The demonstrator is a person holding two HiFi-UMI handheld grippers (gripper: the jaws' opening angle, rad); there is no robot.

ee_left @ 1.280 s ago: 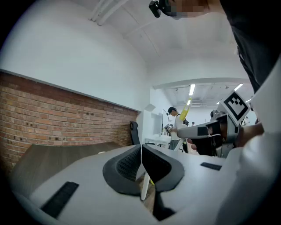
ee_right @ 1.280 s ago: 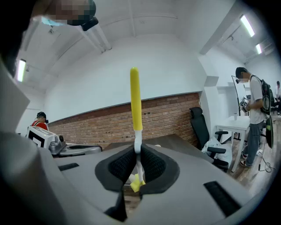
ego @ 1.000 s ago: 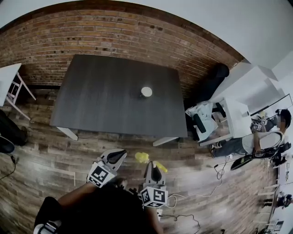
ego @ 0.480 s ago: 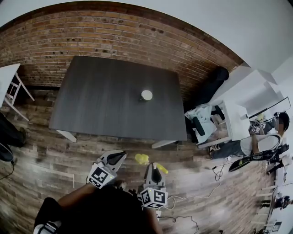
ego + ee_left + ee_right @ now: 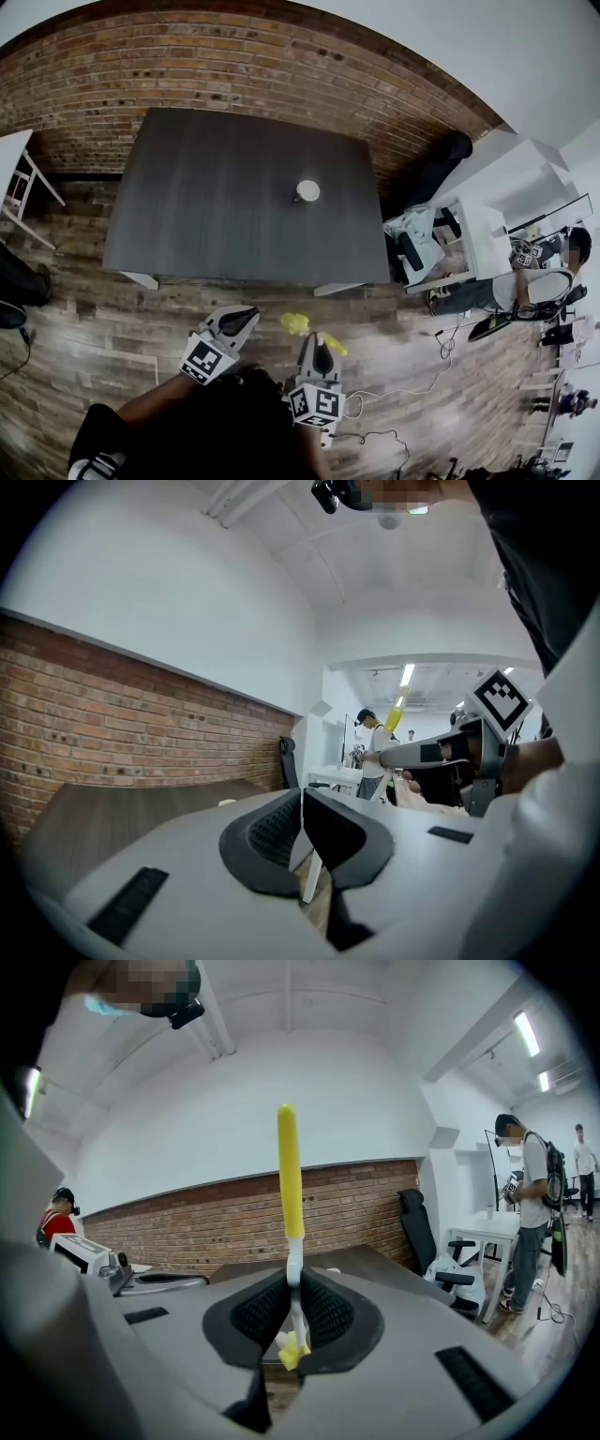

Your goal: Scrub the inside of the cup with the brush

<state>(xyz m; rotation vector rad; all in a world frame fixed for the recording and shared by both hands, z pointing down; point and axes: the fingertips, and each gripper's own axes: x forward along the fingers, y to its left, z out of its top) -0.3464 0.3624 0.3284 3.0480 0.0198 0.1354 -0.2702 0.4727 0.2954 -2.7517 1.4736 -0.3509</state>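
No change: right tongs [image 5: 293, 1309] grip brush [image 5: 289, 1162].

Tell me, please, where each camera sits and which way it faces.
Head view: on the person's head, looking steeply down at the dark table and cup; left tongs and right tongs show below.
Left gripper view: on the left tongs, facing the brick wall over shut, empty jaws; right tongs show at right.
Right gripper view: on the right tongs, facing the wall past jaws shut on the brush.
Shared: all show table and brush.
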